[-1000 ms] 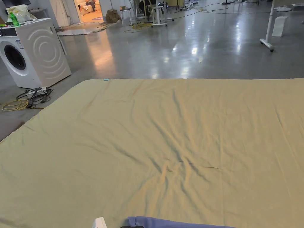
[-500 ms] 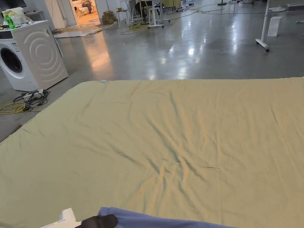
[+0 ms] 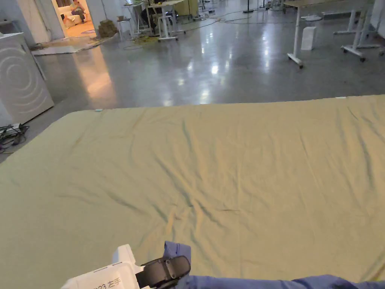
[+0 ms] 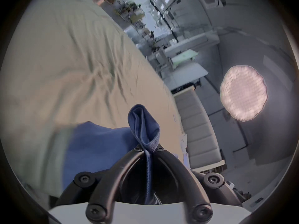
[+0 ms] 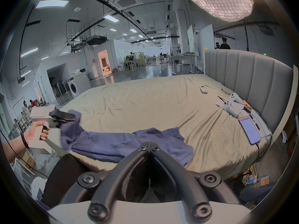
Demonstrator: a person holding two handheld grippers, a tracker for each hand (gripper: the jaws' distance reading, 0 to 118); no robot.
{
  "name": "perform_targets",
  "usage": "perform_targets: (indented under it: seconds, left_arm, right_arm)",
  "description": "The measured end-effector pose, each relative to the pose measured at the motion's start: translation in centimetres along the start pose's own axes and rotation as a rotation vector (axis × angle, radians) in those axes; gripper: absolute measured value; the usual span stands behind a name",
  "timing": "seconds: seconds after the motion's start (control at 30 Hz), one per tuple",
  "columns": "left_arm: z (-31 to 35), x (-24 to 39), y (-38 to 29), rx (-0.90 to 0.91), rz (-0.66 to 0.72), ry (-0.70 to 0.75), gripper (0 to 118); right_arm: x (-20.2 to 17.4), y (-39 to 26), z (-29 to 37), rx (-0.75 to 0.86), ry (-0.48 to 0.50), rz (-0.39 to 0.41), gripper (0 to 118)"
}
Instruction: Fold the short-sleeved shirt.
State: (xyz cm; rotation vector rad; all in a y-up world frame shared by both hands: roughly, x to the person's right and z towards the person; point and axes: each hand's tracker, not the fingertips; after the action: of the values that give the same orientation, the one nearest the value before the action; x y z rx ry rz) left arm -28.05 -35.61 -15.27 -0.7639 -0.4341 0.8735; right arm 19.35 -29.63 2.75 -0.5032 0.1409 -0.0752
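Observation:
The blue short-sleeved shirt (image 5: 129, 142) lies stretched along the near edge of the bed, and its edge shows at the bottom of the head view (image 3: 263, 282). My left gripper (image 4: 148, 150) is shut on one end of the shirt, with fabric bunched up past the jaw tips (image 4: 144, 127). It holds that end lifted off the sheet at the left (image 5: 72, 118), low in the head view (image 3: 180, 265). My right gripper (image 5: 149, 145) hangs just in front of the shirt's middle, jaws closed tip to tip with no cloth between them.
A wrinkled beige sheet (image 3: 225, 169) covers the wide bed. By the grey padded headboard (image 5: 250, 82) lie a phone (image 5: 250, 130), a white handheld device (image 5: 233, 106) and a remote (image 5: 203, 89). A washing machine (image 3: 18, 94) stands on the floor at the left.
My left gripper has risen into the head view, carrying the shirt's end up and forward over the sheet. The head camera has swung to the right.

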Motion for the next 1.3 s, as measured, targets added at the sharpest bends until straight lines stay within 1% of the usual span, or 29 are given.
perform_targets:
  seconds: [0.1,0.17,0.2,0.27,0.3,0.33,0.37,0.4,0.47,0.5,0.53,0.57,0.6,0.63,0.67,0.7,0.73,0.77,0.8,0.9,0.97,1.0,1.03,1.07,1.1,1.13,1.23,1.27,1.3]
  left_arm:
    - [-5.4,1.0,-1.6,-0.09,-0.011,0.022,8]
    - [-8.3,3.1,-3.3,-0.126,-0.02,0.019,8]
    - [-9.4,3.6,-4.0,-0.118,-0.036,0.05,8]
    - [-11.4,4.2,-4.8,-0.168,-0.068,0.11,8]
    - [-12.2,4.1,-5.2,-0.18,-0.065,0.115,11]
    - [-12.8,4.1,-5.5,-0.18,-0.056,0.117,26]
    - [-13.3,4.0,-5.7,-0.196,-0.043,0.125,47]
    - [-13.3,4.7,-6.0,-0.212,-0.033,0.13,54]
    - [-12.7,5.0,-5.7,-0.184,-0.023,0.077,69]
    - [-11.9,5.4,-5.4,-0.15,-0.029,0.02,86]
    - [-10.8,5.6,-5.0,-0.126,-0.035,-0.022,97]
    - [-9.9,5.7,-4.6,-0.099,-0.039,-0.054,96]
    - [-9.1,5.8,-4.4,-0.059,-0.045,-0.046,96]
    - [-8.4,5.9,-4.3,-0.016,-0.047,-0.019,93]
    - [-7.6,5.1,-3.9,0.011,-0.043,0.012,86]
    - [-7.4,4.6,-4.1,0.031,-0.041,0.049,70]
    - [-7.6,3.8,-4.5,0.037,-0.035,0.085,31]
    - [-8.2,3.1,-5.0,0.028,-0.024,0.112,4]
    - [-8.7,2.3,-5.4,-0.012,0.006,0.124,3]
    - [-10.8,0.2,-7.3,-0.171,0.143,-0.079,3]
    - [-12.6,0.6,-9.2,-0.202,0.129,-0.087,3]
    - [-13.5,0.8,-9.9,-0.186,0.03,-0.013,3]
    - [-14.6,0.8,-10.4,-0.216,-0.006,0.031,1]
    - [-15.1,1.8,-10.9,-0.239,0.012,0.041,1]
    - [-15.3,1.8,-11.1,-0.228,0.049,0.018,1]
    - [-15.3,2.1,-11.0,-0.216,0.055,0.028,1]
    - [-15.1,3.4,-10.4,-0.236,-0.039,0.073,2]
    - [-14.6,3.9,-10.0,-0.234,-0.053,0.074,2]
    - [-13.8,4.3,-9.6,-0.223,-0.055,0.048,6]
  right_arm:
    - [1.1,-0.8,0.9,0.003,-0.014,-0.036,0]
    - [1.7,-1.3,1.5,0.001,-0.035,-0.044,0]
    - [1.9,-1.5,1.7,-0.002,-0.053,-0.042,0]
    - [2.5,-1.9,2.0,-0.014,-0.078,-0.044,0]
    - [2.9,-2.1,2.1,-0.018,-0.084,-0.051,0]
    - [3.2,-2.3,2.1,-0.022,-0.089,-0.061,0]
    - [3.5,-2.5,2.1,-0.026,-0.089,-0.072,0]
    - [3.8,-2.6,2.0,-0.029,-0.09,-0.081,0]
    - [4.1,-2.6,1.8,-0.033,-0.093,-0.091,0]
    - [4.1,-2.7,1.7,-0.031,-0.091,-0.094,0]
    - [4.1,-2.7,1.7,-0.029,-0.088,-0.095,0]
    - [4.1,-2.7,1.7,-0.027,-0.085,-0.096,0]
    - [4.1,-2.8,1.6,-0.027,-0.08,-0.098,0]
    - [4.1,-2.8,1.5,-0.027,-0.074,-0.103,0]
    - [4.1,-2.9,1.4,-0.028,-0.069,-0.108,0]
    - [4.1,-2.9,1.3,-0.03,-0.065,-0.112,0]
    - [4.1,-3.0,1.3,-0.031,-0.063,-0.116,0]
    - [4.0,-3.0,1.2,-0.033,-0.062,-0.12,0]
    - [4.0,-3.1,1.2,-0.036,-0.059,-0.122,0]
    - [4.0,-3.3,1.4,-0.044,-0.06,-0.114,0]
    - [4.1,-3.4,1.6,-0.052,-0.066,-0.108,0]
    - [4.1,-3.4,1.6,-0.056,-0.073,-0.107,0]
    - [4.1,-3.5,1.7,-0.059,-0.081,-0.105,0]
    - [4.2,-3.5,1.8,-0.061,-0.086,-0.107,0]
    - [4.2,-3.5,1.9,-0.063,-0.089,-0.111,0]
    - [4.3,-3.5,2.0,-0.064,-0.09,-0.115,0]
    - [4.3,-3.6,2.0,-0.067,-0.089,-0.119,0]
    - [4.2,-3.5,2.0,-0.068,-0.089,-0.116,0]
    - [4.1,-3.4,1.9,-0.068,-0.087,-0.111,0]
